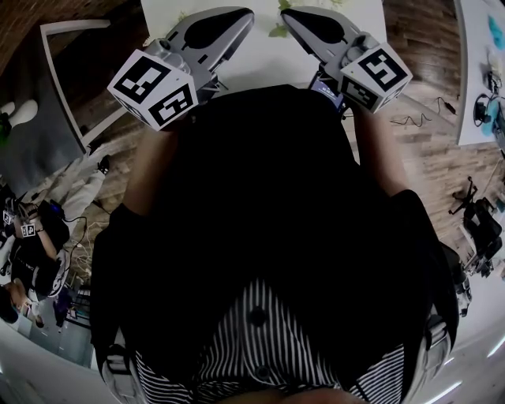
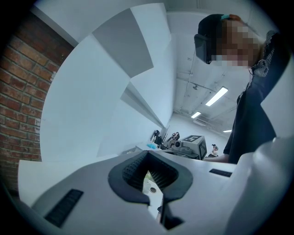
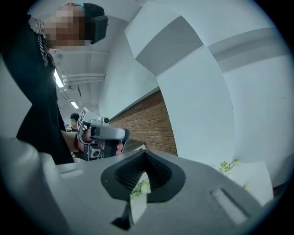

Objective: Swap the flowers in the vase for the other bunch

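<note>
L claw (image 1: 246, 16) & R claw (image 1: 287, 16) both clenched, empty, side by side above white table (image 1: 260, 57).

Black top (image 1: 268, 221) over black-and-white striped shirt (image 1: 254, 357)

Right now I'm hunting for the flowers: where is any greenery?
Head view, top centre: green leaves on the white table, just beside the right gripper tip.

Bright ceiling strip lights (image 2: 216, 96) glare overhead, fisheye bends the dark-vignetted edges, head view murky.
</note>
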A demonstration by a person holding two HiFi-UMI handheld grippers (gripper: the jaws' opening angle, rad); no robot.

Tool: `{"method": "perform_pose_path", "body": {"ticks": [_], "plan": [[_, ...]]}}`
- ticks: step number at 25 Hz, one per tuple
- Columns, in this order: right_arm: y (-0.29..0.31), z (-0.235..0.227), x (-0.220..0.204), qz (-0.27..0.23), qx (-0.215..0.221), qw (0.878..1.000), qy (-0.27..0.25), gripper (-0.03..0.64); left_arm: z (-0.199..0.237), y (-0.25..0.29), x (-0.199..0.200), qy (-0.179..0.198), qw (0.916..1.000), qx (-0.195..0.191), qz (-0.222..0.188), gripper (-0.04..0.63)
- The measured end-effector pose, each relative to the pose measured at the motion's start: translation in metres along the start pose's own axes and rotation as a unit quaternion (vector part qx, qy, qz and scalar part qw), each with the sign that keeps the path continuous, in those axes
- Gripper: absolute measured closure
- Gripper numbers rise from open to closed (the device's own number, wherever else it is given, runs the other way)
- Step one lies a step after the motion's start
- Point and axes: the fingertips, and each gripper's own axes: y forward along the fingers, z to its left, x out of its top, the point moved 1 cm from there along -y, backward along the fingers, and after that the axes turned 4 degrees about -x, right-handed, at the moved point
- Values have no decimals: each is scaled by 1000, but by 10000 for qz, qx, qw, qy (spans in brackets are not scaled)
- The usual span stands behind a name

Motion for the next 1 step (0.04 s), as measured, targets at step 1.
{"method": "perform_pose_path", "body": {"ticks": [1], "plan": [[-1, 0, 0, -5, 1, 10000, 0, 614, 0, 0, 0, 5, 10000, 1, -5, 589]]}}
